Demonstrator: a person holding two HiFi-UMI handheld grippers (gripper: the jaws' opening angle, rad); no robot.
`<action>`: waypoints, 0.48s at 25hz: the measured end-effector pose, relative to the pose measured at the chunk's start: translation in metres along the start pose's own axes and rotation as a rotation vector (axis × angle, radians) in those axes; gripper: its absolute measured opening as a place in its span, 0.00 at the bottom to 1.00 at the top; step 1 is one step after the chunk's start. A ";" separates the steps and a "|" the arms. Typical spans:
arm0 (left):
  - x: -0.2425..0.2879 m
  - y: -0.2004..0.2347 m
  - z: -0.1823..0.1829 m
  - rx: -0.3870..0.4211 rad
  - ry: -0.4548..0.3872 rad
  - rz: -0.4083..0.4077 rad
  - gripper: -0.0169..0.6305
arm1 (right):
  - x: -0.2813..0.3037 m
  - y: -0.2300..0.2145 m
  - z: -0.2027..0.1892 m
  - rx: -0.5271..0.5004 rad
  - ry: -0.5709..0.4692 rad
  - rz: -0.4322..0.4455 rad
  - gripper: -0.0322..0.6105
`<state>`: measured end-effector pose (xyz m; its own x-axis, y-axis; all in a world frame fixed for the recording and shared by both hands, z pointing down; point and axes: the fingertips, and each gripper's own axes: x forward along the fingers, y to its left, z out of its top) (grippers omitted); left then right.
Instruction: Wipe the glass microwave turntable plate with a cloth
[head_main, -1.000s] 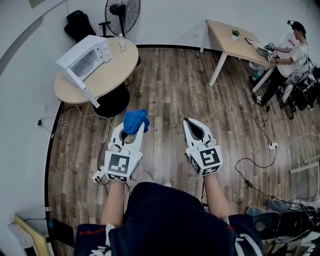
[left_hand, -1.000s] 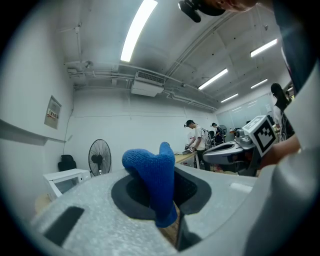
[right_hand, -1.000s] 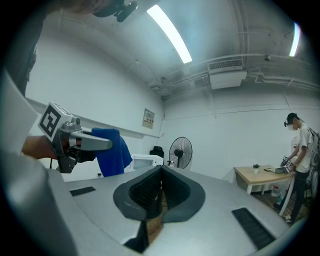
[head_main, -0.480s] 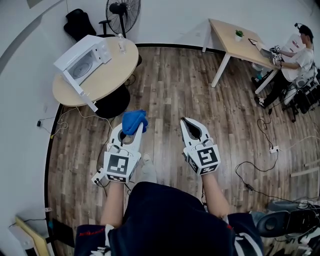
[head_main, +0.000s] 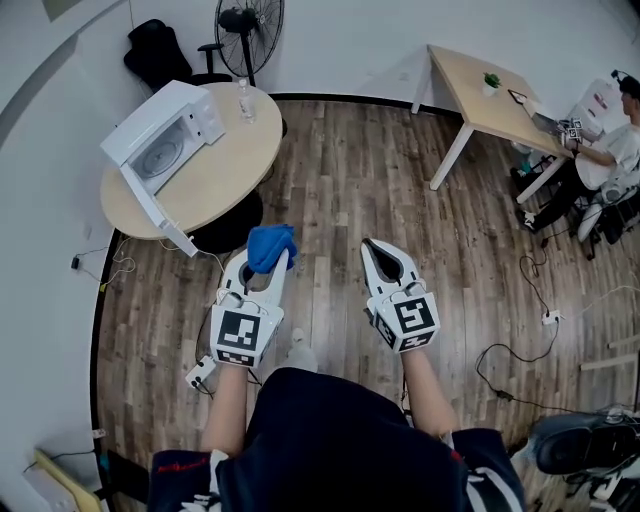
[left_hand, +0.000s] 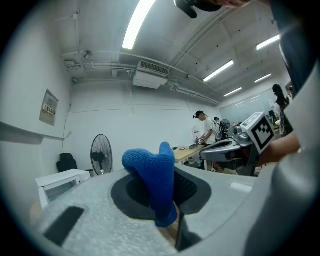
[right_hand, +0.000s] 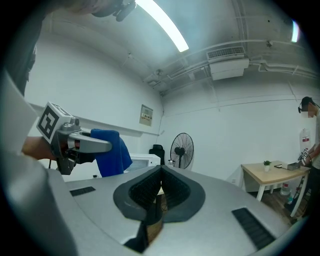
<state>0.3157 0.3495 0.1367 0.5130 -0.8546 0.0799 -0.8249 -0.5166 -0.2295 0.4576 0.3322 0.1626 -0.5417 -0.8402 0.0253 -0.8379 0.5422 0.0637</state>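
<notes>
Left gripper (head_main: 270, 266) is clamped on a crumpled blue knit cloth (head_main: 271, 244); right gripper (head_main: 369, 245) has its jaws pressed together, empty; the round glass turntable plate (head_main: 160, 157) sits inside the open white microwave (head_main: 190, 105) on the round wooden table (head_main: 235, 160), well apart from both

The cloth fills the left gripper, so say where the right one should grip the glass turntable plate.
Probably its front rim, pinched edge-on: the glass turntable plate appears to lie flat inside the microwave, so come level through its open front with the right gripper.
</notes>
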 end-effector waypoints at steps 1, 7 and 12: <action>0.007 0.012 -0.001 0.001 0.003 0.000 0.11 | 0.014 -0.003 0.002 0.002 0.000 -0.001 0.07; 0.048 0.093 -0.009 -0.012 0.004 0.015 0.11 | 0.107 -0.004 0.015 -0.027 0.004 0.025 0.07; 0.076 0.149 -0.016 -0.015 0.001 0.025 0.11 | 0.175 -0.002 0.018 -0.030 0.012 0.047 0.07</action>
<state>0.2282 0.2063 0.1239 0.4917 -0.8675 0.0754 -0.8411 -0.4956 -0.2168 0.3634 0.1848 0.1490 -0.5796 -0.8139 0.0408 -0.8090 0.5806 0.0917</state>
